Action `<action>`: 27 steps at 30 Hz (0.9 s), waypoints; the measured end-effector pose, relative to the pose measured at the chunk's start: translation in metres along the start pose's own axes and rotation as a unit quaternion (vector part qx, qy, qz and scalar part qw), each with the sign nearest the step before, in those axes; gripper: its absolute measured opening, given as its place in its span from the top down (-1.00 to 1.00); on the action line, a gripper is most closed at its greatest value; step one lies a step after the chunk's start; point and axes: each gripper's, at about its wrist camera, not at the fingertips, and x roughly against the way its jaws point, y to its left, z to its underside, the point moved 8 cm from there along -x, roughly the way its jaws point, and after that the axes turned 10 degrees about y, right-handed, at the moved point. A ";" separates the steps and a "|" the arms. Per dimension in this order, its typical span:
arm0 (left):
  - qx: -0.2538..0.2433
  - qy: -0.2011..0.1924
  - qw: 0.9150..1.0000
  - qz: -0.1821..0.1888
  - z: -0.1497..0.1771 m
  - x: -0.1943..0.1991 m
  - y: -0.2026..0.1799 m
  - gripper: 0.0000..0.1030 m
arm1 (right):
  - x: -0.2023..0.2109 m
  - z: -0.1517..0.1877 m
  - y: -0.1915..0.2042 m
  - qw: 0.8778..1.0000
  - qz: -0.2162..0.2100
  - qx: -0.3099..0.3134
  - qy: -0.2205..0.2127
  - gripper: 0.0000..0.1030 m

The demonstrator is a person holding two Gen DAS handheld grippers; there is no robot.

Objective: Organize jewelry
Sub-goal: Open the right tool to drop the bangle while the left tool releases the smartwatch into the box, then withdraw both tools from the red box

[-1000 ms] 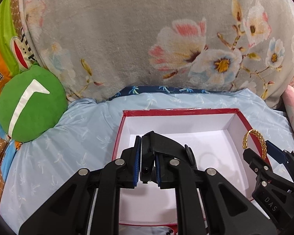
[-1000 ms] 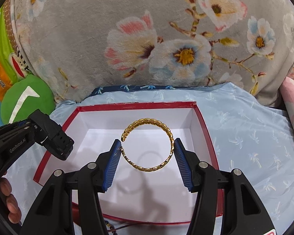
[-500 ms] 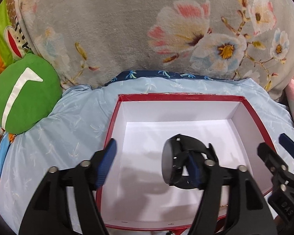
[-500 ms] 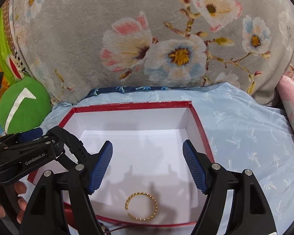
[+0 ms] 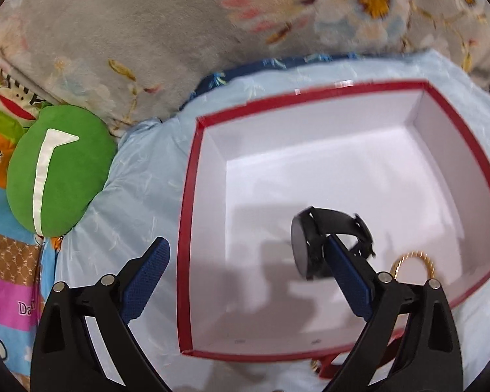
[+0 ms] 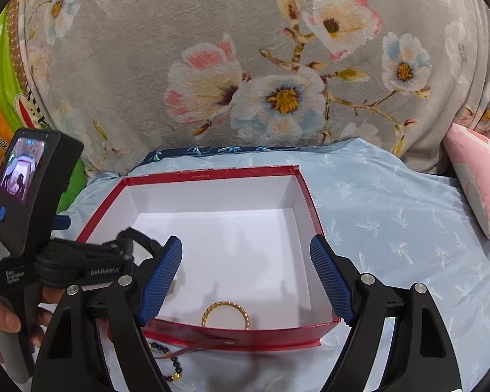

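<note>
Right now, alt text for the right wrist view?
An open red box with white lining sits on pale blue bedding, a gold bangle lying near its front wall. The right claw stands open and empty over it; the left claw reaches in beside a black watch.

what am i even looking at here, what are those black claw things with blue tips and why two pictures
The black claws are two handheld grippers, one in each of a person's hands; no robot arm is involved. Each carries a camera looking along its two fingers, which is why there are two pictures.

The left gripper is opening wide; the black watch it carried sits in the red box, resting against one blue pad, no longer squeezed.

The right gripper is opening too, with nothing between its pads. Below it a gold bracelet lies in the same box. A dark beaded bracelet waits outside it on the pale blue bedding.
</note>
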 end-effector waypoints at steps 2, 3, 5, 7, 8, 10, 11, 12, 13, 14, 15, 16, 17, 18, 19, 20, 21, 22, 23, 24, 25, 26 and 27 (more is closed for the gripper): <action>-0.011 0.017 1.000 0.005 0.010 -0.005 0.001 -0.80 | -0.001 0.003 0.002 1.000 -0.003 0.002 0.004 -0.53; -0.008 0.019 1.000 0.009 0.012 -0.006 0.003 -0.80 | -0.001 0.005 0.004 1.000 -0.005 0.005 0.006 -0.53; 0.012 0.016 1.000 0.018 0.014 -0.002 0.013 -0.80 | -0.002 0.007 0.008 1.000 -0.006 0.010 0.007 -0.53; 0.035 0.004 0.999 0.025 0.013 0.007 0.025 -0.80 | -0.001 0.008 0.011 1.000 -0.008 0.011 0.007 -0.53; 0.046 0.000 0.999 0.029 0.012 0.012 0.029 -0.80 | 0.000 0.009 0.011 1.000 -0.010 0.010 0.007 -0.53; 0.059 -0.013 0.997 0.041 0.013 0.023 0.036 -0.80 | 0.004 0.011 0.012 1.000 -0.013 0.008 0.006 -0.53; 0.067 -0.026 0.996 0.048 0.015 0.031 0.040 -0.80 | 0.006 0.012 0.012 1.000 -0.013 0.007 0.005 -0.53; 0.070 -0.033 0.996 0.051 0.016 0.036 0.041 -0.80 | 0.009 0.015 0.012 1.000 -0.014 0.006 0.005 -0.53; 0.076 -0.041 0.995 0.057 0.020 0.042 0.044 -0.81 | 0.010 0.018 0.011 1.000 -0.014 0.006 0.008 -0.53; 0.081 -0.048 0.994 0.061 0.025 0.048 0.046 -0.81 | 0.011 0.020 0.012 1.000 -0.015 0.006 0.012 -0.53; 0.084 -0.054 0.993 0.064 0.028 0.051 0.046 -0.81 | 0.013 0.023 0.011 1.000 -0.016 0.006 0.014 -0.53; 0.087 -0.064 0.992 0.064 0.034 0.057 0.049 -0.81 | 0.015 0.026 0.011 1.000 -0.014 0.007 0.014 -0.53; 0.091 -0.071 0.991 0.061 0.040 0.061 0.052 -0.81 | 0.017 0.030 0.011 1.000 -0.013 0.007 0.016 -0.53; 0.097 -0.078 0.990 0.060 0.046 0.065 0.055 -0.81 | 0.020 0.034 0.010 1.000 -0.014 0.006 0.019 -0.53; 0.101 -0.086 0.989 0.061 0.055 0.070 0.057 -0.81 | 0.023 0.039 0.010 1.000 -0.016 0.004 0.021 -0.53; 0.105 -0.091 0.988 0.063 0.064 0.073 0.059 -0.81 | 0.026 0.044 0.009 1.000 -0.016 0.002 0.023 -0.53; 0.108 -0.094 0.988 0.065 0.070 0.074 0.061 -0.81 | 0.029 0.050 0.008 1.000 -0.016 0.001 0.026 -0.53; 0.114 -0.097 0.986 0.069 0.079 0.076 0.064 -0.81 | 0.031 0.056 0.007 0.999 -0.016 0.000 0.030 -0.53; 0.119 -0.097 0.985 0.072 0.086 0.076 0.067 -0.81 | 0.033 0.061 0.007 0.999 -0.019 -0.002 0.034 -0.52; 0.127 -0.096 0.984 0.076 0.096 0.075 0.070 -0.81 | 0.034 0.067 0.008 0.999 -0.023 -0.002 0.039 -0.46; 0.132 -0.095 0.984 0.079 0.103 0.074 0.071 -0.81 | 0.036 0.073 0.009 0.999 -0.026 0.000 0.044 -0.42; 0.139 -0.091 0.983 0.082 0.113 0.071 0.074 -0.81 | 0.037 0.080 0.010 0.998 -0.025 0.002 0.049 -0.36; 0.142 -0.089 0.982 0.084 0.120 0.069 0.075 -0.81 | 0.038 0.086 0.011 0.998 -0.024 0.005 0.053 -0.31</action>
